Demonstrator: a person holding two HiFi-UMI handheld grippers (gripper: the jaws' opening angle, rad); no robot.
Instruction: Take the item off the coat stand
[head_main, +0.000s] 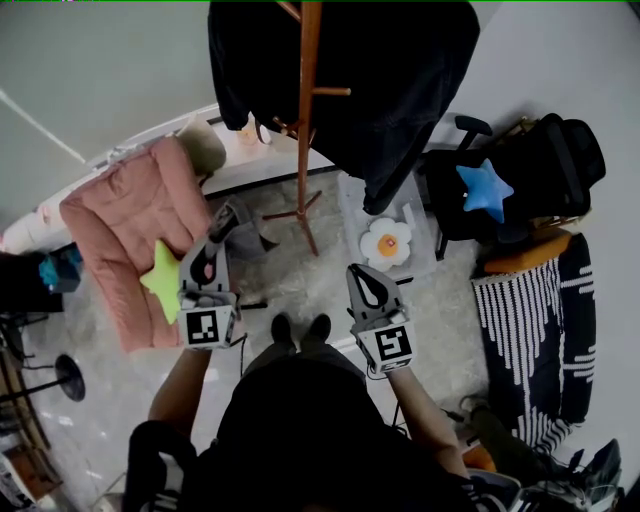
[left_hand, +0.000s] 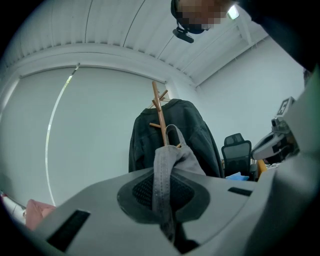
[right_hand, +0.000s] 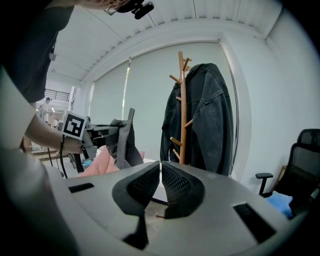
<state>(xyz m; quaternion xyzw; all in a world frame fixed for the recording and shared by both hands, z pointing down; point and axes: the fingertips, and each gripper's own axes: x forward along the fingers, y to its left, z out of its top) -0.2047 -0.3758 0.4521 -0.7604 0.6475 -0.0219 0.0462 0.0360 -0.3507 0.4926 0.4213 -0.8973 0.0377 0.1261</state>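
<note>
From where I stand, the wooden coat stand (head_main: 308, 120) rises in the middle of the room with a dark jacket (head_main: 400, 80) draped over its pegs, hanging down its right side. To the left is a pink sofa (head_main: 120, 220) with a yellow-green star cushion (head_main: 163, 280) on it. To the right are a black office chair (head_main: 560, 160) carrying a blue star cushion (head_main: 484, 190), a flower-shaped cushion (head_main: 386, 241) on a low grey surface, and a black-and-white striped cloth (head_main: 530, 330). Nothing stands between the person and the stand. The left gripper (head_main: 222, 222) has its jaws clamped together on a grey fabric item (head_main: 245, 235), which is clear of the pegs and hangs left of the stand, near the sofa's edge. The right gripper (head_main: 358, 272) has its jaws brought together with only a thin slit between them and nothing in it, and it points towards the stand's base. The left gripper view shows the cloth pinched between the pads, with a strap loop standing up in front of the stand. The right gripper view shows the item from the side, dangling below the other gripper's marker cube, well apart from the stand.
</note>
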